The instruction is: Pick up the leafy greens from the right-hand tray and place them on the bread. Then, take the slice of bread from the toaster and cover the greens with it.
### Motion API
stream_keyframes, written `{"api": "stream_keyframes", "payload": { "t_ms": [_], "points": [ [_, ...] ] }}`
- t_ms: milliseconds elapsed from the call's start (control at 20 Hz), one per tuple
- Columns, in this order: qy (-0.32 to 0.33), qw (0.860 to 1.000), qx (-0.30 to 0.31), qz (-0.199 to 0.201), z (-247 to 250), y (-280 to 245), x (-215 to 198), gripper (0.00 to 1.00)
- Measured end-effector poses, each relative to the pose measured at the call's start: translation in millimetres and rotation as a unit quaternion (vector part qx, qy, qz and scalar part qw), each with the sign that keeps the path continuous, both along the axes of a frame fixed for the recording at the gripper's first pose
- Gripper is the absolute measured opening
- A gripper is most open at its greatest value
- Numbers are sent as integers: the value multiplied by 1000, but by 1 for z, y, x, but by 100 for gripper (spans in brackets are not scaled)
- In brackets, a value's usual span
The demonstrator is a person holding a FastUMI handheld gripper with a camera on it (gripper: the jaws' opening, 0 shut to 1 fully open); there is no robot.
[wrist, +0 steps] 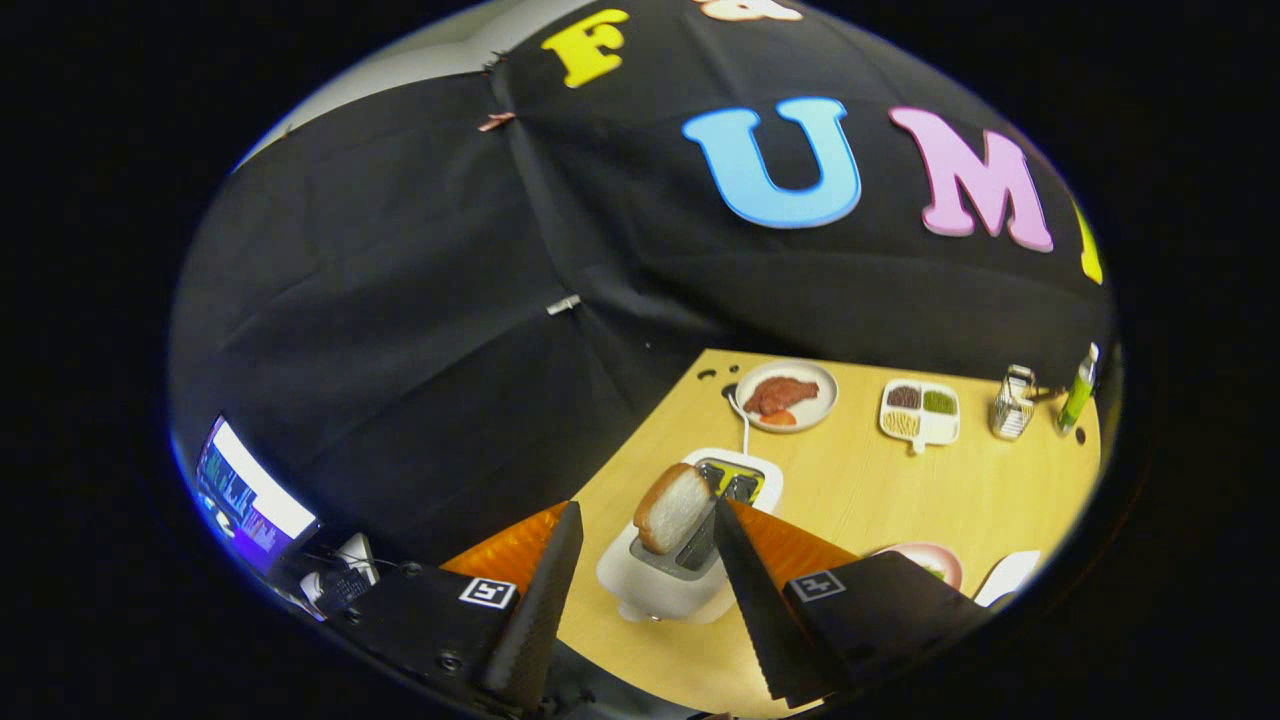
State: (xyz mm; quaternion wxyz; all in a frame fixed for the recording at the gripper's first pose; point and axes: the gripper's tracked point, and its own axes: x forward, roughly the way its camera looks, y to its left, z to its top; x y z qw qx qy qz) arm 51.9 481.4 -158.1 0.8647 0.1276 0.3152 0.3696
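A slice of bread point(672, 508) stands up out of a slot of the white toaster point(690, 545) on the wooden table point(900, 480). My gripper point(645, 525) hovers above the toaster, open, with the bread between the fingertips and a little beyond them; neither finger touches it. A pink plate point(938, 562) with something green on it peeks out behind the right finger point(760, 590), mostly hidden. The edge of a white tray point(1008, 575) lies just right of that plate.
At the table's far side sit a white plate point(787, 395) with reddish food, a divided dish point(920, 411) of grains, a metal grater point(1012, 402) and a green bottle point(1078, 390). The toaster's cord runs toward the far plate. A lit monitor point(250, 495) stands off the table.
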Motion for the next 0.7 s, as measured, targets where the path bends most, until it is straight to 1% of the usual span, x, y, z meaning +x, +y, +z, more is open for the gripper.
{"api": "stream_keyframes", "payload": {
  "t_ms": [150,250,450,550,650,700],
  "points": [
    [67,998,14,-11,-27,28,18,83],
    [116,992,30,-25,-41,46,27,83],
    [203,976,40,-72,-79,66,53,83],
    [239,966,45,-85,-93,75,63,82],
    [248,963,43,-91,-105,76,70,76],
    [249,963,35,-95,-108,76,71,68]
  ]
}}
